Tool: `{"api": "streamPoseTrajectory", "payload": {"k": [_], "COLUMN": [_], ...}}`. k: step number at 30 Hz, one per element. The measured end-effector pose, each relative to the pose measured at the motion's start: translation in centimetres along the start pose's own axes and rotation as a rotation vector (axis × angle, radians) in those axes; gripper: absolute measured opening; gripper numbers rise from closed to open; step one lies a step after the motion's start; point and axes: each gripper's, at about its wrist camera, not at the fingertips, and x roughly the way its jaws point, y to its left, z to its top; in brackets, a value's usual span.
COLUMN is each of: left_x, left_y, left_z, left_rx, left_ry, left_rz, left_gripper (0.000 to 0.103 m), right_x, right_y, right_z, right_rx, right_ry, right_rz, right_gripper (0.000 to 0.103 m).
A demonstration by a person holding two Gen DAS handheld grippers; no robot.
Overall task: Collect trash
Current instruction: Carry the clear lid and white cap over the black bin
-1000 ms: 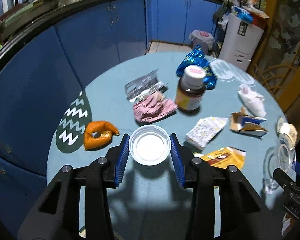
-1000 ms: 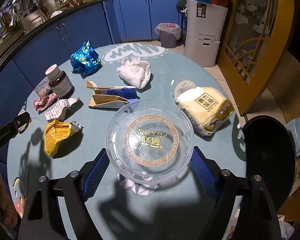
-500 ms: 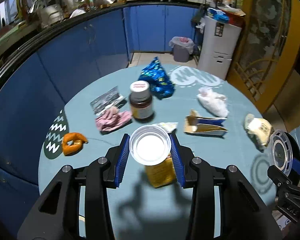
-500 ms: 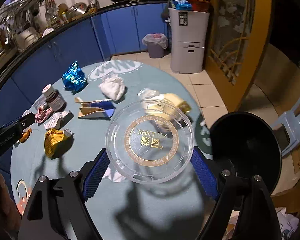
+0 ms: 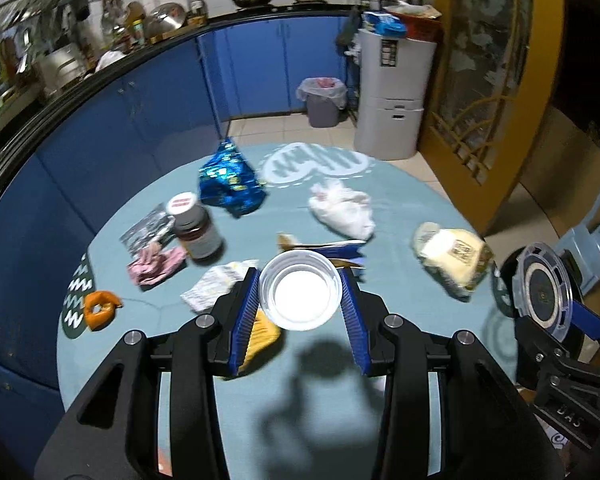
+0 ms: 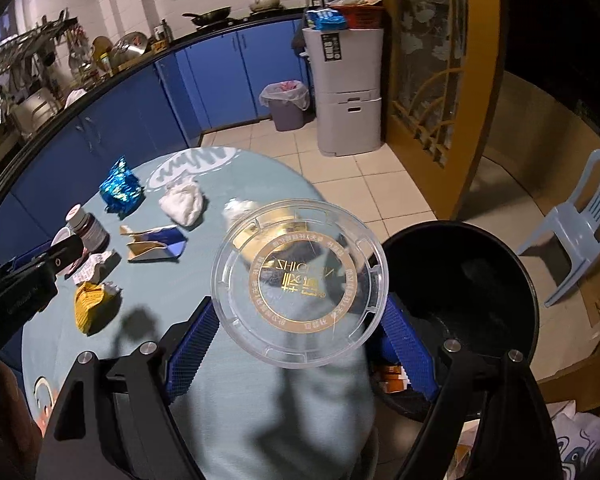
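Observation:
My left gripper [image 5: 300, 273] is shut on a small clear plastic cup [image 5: 300, 290] with a white bottom, held above the round blue table [image 5: 320, 392]. My right gripper [image 6: 298, 309] is shut on a wide clear plastic lid [image 6: 300, 292] with gold print, held at the table's right edge beside an open black bin [image 6: 464, 280]. That lid [image 5: 544, 292] also shows at the right of the left wrist view. Trash on the table includes a blue foil wrapper [image 5: 230, 184], a brown bottle [image 5: 196, 228], a white tissue [image 5: 342, 210] and a yellow wrapper [image 6: 92, 306].
A cream bag [image 5: 452, 256], a torn carton [image 6: 156, 246], a pink wrapper [image 5: 156, 266] and an orange peel [image 5: 100, 308] also lie on the table. Beyond it stand a grey lined bin [image 5: 323, 100], a white cabinet [image 5: 392, 116], blue kitchen units and a plastic chair [image 6: 580, 220].
Both grippers have moved right across the table and risen a little, each keeping its hold. The black bin has come into the right wrist view beside the lid.

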Motion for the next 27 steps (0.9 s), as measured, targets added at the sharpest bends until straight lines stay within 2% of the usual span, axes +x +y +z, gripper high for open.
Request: {"api": "streamPoseTrajectory", "payload": {"k": [27], "left_x": [0.6], "left_y": [-14.7], "left_z": [1.0], "left_rx": [0.223], "left_ry": [-0.005], "left_rz": [-0.13], "left_gripper": [0.042], "right_x": [0.4], "right_y": [-10.3], "right_z": [-0.3], "right_rx": [0.18], "right_ry": [-0.003], "right_rz": [-0.069], "right_gripper": [0.08]}}
